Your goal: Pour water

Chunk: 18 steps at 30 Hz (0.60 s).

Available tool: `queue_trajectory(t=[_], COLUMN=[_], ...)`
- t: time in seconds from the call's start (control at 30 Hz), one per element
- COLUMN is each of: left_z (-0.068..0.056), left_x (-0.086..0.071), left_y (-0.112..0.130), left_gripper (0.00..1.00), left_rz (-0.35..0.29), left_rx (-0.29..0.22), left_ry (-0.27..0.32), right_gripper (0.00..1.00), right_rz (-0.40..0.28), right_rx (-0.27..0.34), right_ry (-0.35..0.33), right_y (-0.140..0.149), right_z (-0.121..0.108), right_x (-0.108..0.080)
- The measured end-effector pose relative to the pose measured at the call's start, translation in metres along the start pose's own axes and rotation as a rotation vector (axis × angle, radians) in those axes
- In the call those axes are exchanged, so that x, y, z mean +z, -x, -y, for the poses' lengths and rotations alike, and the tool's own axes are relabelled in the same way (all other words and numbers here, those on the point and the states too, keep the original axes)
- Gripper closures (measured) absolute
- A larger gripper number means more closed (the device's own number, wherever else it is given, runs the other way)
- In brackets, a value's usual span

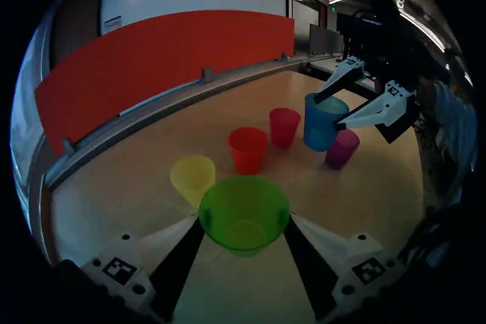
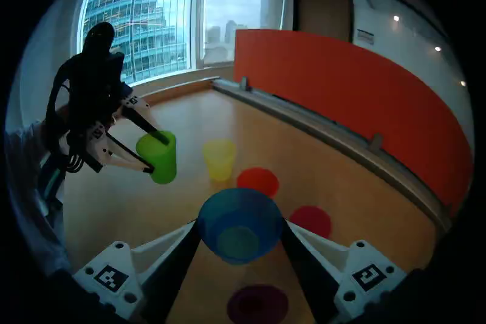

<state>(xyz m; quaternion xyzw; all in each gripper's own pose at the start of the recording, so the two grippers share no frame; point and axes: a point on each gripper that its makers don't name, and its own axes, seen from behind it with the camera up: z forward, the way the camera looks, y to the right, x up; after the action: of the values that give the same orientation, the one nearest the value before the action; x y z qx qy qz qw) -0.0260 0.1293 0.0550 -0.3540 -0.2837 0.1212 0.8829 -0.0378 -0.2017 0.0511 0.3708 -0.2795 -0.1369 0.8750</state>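
The translucent green plastic cup and translucent blue plastic cup look smooth and glossy. The pale wood-grain surface carries a soft sheen; the long orange wall panel looks matt.

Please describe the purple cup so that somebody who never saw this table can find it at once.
Find the long orange wall along the wooden table. A yellow cup, an orange cup and a pink cup line up near it; the purple cup stands farther from the wall, beside the blue cup in the right claw. No other cup is purple.
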Motion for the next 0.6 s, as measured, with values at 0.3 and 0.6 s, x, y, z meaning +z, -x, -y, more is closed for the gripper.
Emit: queue_trajectory(t=[0.3,0.6], left_z=[-0.012,-0.019], left_x=[-0.009,-0.015], left_y=[-0.02,-0.04], left_gripper=[0.13,0.13], left_rz=[-0.062,-0.142], left_rx=[-0.006,-0.012], left_ry=[0.005,0.005], right_gripper=[0.07,0.07], right_rz=[-0.158,-0.298], right_rx=[0.003,0.012], right_ry=[0.025,0.048], right_y=[-0.027,-0.049], right_z=[0.004,0.005], right_x=[-0.019,-0.037])
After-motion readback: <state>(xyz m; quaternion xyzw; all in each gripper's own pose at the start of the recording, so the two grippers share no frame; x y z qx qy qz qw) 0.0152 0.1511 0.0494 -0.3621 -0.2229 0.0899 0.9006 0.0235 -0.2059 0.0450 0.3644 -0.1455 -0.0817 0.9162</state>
